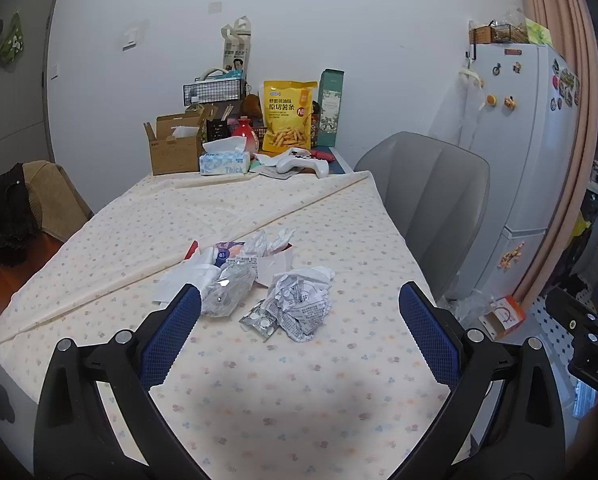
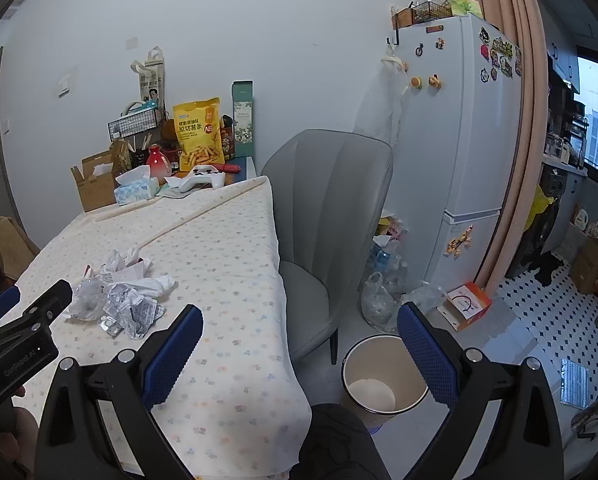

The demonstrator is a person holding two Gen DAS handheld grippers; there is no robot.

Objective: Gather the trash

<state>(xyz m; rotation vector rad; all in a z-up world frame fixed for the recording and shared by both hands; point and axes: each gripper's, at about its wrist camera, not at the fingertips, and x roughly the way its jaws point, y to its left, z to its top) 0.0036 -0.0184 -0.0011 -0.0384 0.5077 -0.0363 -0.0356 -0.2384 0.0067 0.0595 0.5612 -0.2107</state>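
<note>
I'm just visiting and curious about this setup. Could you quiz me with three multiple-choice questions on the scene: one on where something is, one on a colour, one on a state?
1. Where is the bin?
A. on the table
B. on the floor by the chair
C. on the fridge

2. What colour are the gripper pads?
A. blue
B. red
C. green

3. How is the left gripper?
A. shut on paper
B. open, holding nothing
C. shut on a bag

Answers: 1 B, it stands on the floor beside the chair. 2 A, the pads are blue. 3 B, its fingers stand wide apart short of the trash.
</note>
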